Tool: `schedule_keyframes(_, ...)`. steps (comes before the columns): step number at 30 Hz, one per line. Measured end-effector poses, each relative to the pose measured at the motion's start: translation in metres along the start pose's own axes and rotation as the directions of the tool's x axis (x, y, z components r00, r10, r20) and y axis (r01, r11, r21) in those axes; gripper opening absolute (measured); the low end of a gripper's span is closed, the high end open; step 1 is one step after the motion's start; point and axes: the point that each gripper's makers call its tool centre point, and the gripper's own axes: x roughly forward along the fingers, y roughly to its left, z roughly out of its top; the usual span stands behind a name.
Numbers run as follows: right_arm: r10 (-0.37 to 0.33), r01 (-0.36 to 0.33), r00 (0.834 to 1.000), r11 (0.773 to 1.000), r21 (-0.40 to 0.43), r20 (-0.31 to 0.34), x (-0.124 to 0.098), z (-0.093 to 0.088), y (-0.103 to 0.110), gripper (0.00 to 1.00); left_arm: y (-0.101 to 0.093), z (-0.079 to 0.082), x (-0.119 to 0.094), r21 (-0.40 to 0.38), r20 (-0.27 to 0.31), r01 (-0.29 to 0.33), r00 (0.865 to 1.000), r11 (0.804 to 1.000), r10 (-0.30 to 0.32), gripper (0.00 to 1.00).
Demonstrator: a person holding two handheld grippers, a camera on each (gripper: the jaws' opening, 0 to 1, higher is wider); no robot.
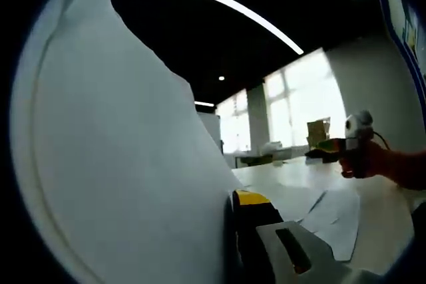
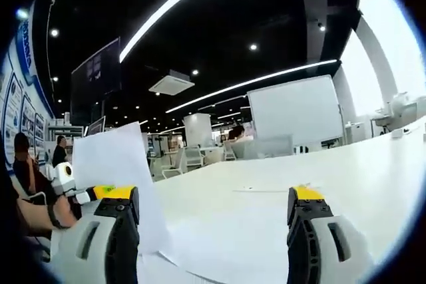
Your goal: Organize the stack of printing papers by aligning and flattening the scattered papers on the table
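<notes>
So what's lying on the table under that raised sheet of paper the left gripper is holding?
In the left gripper view, more loose papers lie on the white table beside the raised sheet; whatever is directly beneath it is hidden.

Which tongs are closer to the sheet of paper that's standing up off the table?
Left. The left tongs touch the upright sheet, apparently gripping its lower edge. The right tongs are open and empty above the table, off to the sheet's side.

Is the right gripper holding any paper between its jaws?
No, the right gripper has its jaws wide apart with only bare table between them.
</notes>
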Motion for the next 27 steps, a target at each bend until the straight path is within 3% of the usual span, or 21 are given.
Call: schedule_keyframes(27, -0.03, 0.029, 0.999, 0.999, -0.023, -0.03, -0.022, 0.0, -0.011, 0.87, 0.001, -0.002, 0.001, -0.001, -0.003, 0.0, 1.0, 1.0, 0.0, 0.1)
